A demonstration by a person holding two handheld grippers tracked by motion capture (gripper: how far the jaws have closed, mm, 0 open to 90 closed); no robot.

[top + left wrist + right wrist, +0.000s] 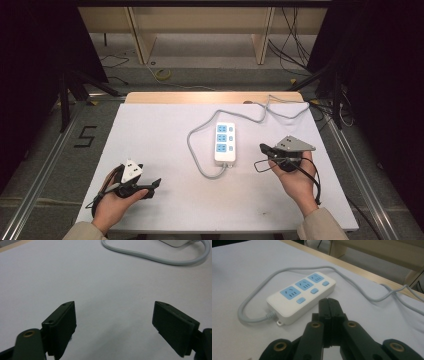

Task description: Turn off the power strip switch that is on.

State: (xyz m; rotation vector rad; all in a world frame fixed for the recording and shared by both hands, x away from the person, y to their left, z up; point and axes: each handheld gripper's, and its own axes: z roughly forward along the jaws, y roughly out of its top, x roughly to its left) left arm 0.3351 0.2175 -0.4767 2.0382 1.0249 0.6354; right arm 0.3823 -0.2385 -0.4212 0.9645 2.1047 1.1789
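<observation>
Jaws of the right gripper (328, 305) are being kept pressed together with nothing between them, and they are being pointed at the white plastic power strip with three blue sockets (301, 295). The strip is lying flat near the middle of the pale grey table (165, 145), just beside the right gripper's tip. Its long grey cable (197, 150) is being looped around its left side. The left gripper (113, 322) is being held wide open over bare table, well apart from the strip. If one of the small blue buttons is being aimed at, the light strip could be pushed sideways by a slanted poke. The button could also be missed.
</observation>
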